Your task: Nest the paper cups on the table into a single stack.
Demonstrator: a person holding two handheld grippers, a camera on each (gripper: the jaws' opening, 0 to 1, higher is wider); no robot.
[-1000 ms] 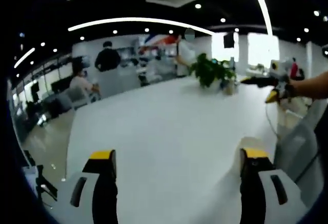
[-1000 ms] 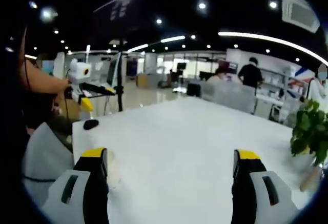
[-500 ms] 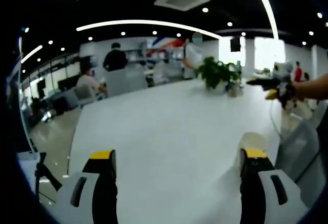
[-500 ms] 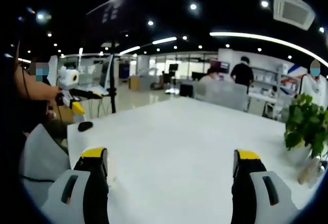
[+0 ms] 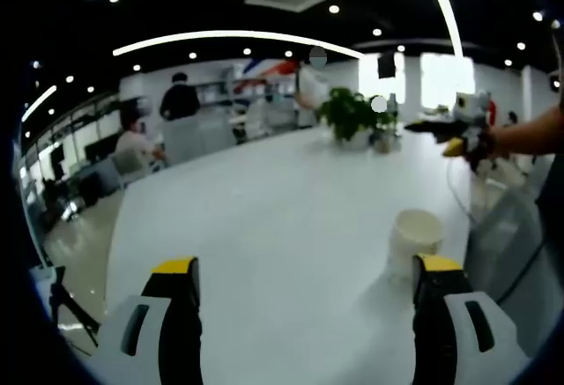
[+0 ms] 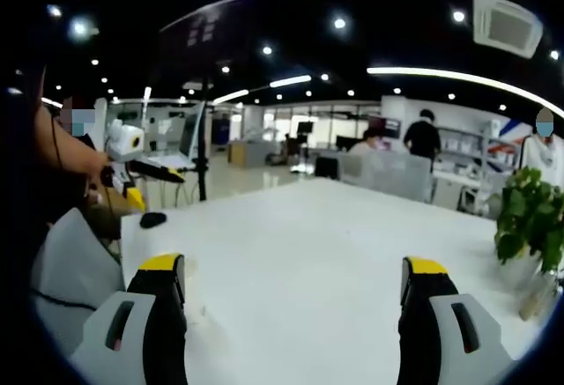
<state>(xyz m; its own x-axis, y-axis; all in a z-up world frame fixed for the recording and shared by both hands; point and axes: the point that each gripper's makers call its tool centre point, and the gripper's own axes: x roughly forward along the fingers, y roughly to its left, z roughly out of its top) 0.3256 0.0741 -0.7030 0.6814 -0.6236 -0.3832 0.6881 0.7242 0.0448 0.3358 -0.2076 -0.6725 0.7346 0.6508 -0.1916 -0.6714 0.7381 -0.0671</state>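
While both grippers' fingers gape wide, paper cup [image 5: 416, 241] sits by left gripper [image 5: 306, 279]

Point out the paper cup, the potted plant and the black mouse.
paper cup [image 5: 415, 242]: left gripper view, on its side wall.
potted plant [image 5: 348, 114]: left gripper view, on the leaves.
black mouse [image 6: 152, 219]: right gripper view, on its top.

Your left claw [image 5: 304, 292] has two black jaws with yellow tips set in pale grey housings bearing dark oval slots. Your right claw [image 6: 295, 288] looks the same: black jaws, yellow caps, grey shells.
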